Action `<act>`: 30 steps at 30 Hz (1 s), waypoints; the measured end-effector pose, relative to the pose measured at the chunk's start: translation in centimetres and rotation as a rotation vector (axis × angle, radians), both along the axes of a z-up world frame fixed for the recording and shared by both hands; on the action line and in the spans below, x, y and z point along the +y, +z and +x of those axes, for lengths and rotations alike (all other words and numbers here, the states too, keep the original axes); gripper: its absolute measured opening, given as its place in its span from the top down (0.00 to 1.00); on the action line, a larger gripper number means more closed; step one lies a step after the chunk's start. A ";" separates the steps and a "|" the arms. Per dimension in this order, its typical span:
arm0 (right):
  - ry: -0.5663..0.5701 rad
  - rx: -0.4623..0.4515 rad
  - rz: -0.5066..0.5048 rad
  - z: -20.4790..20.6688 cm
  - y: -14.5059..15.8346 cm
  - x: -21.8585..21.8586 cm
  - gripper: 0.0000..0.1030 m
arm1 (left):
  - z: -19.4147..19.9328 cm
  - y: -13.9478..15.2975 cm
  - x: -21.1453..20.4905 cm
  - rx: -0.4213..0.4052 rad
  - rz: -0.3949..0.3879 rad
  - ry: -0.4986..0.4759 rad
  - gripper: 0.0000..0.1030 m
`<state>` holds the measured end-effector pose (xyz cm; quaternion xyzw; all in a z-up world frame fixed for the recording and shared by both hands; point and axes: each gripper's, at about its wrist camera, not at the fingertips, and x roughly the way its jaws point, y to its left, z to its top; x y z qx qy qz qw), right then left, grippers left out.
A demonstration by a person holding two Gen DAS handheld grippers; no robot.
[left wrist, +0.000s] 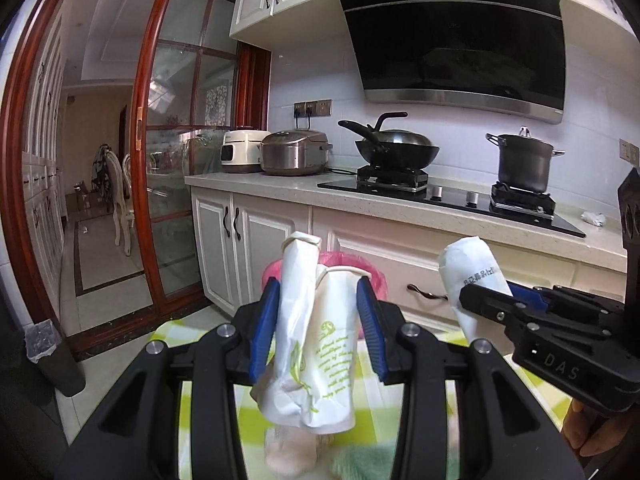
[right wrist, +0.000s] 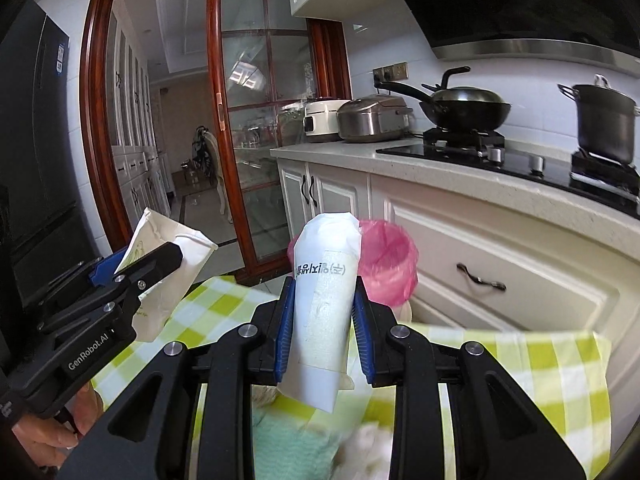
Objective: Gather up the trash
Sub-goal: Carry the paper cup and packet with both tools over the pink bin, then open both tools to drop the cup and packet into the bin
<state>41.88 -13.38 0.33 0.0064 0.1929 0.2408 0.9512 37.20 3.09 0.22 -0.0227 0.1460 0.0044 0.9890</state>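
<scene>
My left gripper (left wrist: 320,300) is shut on crushed white paper cups with green print (left wrist: 320,344), held upright between the blue pads; from the right wrist view the same cups (right wrist: 160,268) show at the left in that gripper (right wrist: 136,264). My right gripper (right wrist: 322,300) is shut on a flattened white paper cup with black lettering (right wrist: 324,304), also visible at the right of the left wrist view (left wrist: 472,276). Behind both cups stands a bin lined with a pink bag (right wrist: 390,264), partly hidden (left wrist: 372,276).
A table with a green and white checked cloth (right wrist: 540,368) lies below the grippers. White cabinets (left wrist: 400,248) and a counter with a wok (left wrist: 394,148), pot (left wrist: 522,160) and rice cookers (left wrist: 294,152) run behind. A dark bin (left wrist: 52,356) stands at the left by the sliding door.
</scene>
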 end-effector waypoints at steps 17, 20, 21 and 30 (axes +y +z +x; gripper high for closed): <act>0.061 0.110 0.009 23.2 -3.7 2.3 0.72 | 25.7 -3.5 3.6 0.142 -0.041 -0.019 0.62; 0.058 0.130 0.009 25.6 -4.9 2.8 0.72 | 28.9 -5.4 4.5 0.183 -0.049 -0.009 0.62; 0.061 0.137 0.003 26.6 -5.6 3.2 0.72 | 29.6 -5.9 4.8 0.192 -0.052 -0.007 0.62; 0.068 0.169 -0.016 28.9 -7.7 4.2 0.55 | 30.4 -8.7 6.4 0.215 -0.054 0.040 0.59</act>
